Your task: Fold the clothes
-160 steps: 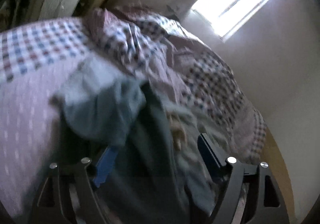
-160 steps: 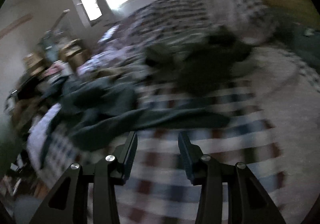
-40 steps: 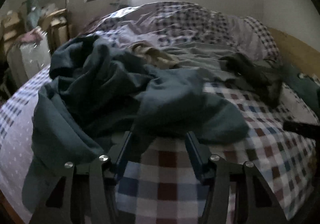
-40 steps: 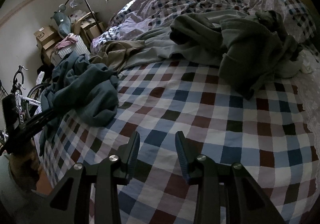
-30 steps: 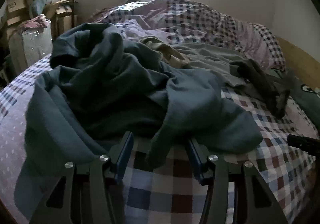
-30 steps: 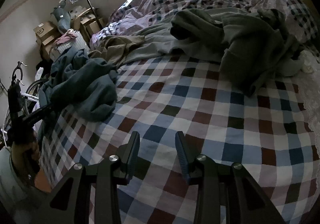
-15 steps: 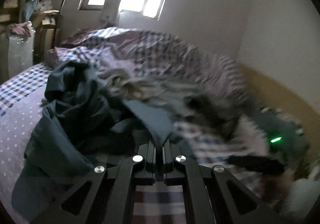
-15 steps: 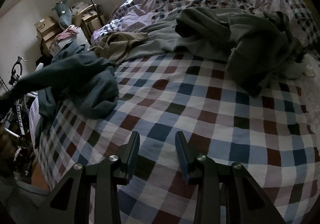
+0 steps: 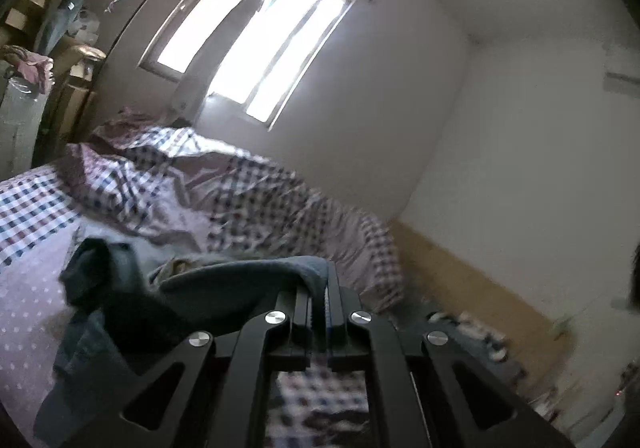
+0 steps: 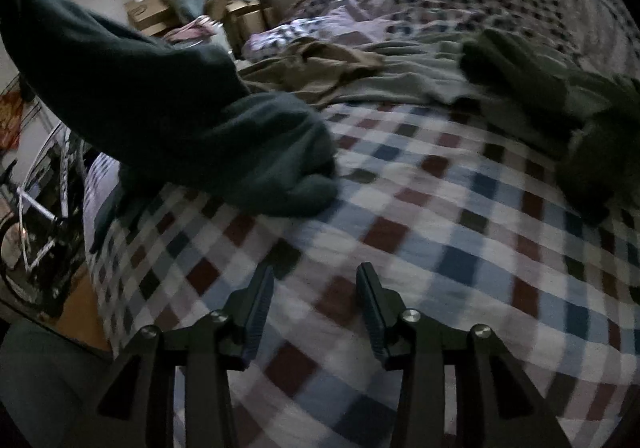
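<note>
Teal garment [image 9: 224, 288] clamped in the left gripper [image 9: 318, 304], lower centre.
Right gripper [image 10: 314, 288], jaws apart and empty, hovers over the checked bedspread [image 10: 440, 216].

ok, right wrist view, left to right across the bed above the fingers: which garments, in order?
dark teal garment → tan garment → pale grey garment → olive-green garment. All lie on the checked bedspread.
</note>
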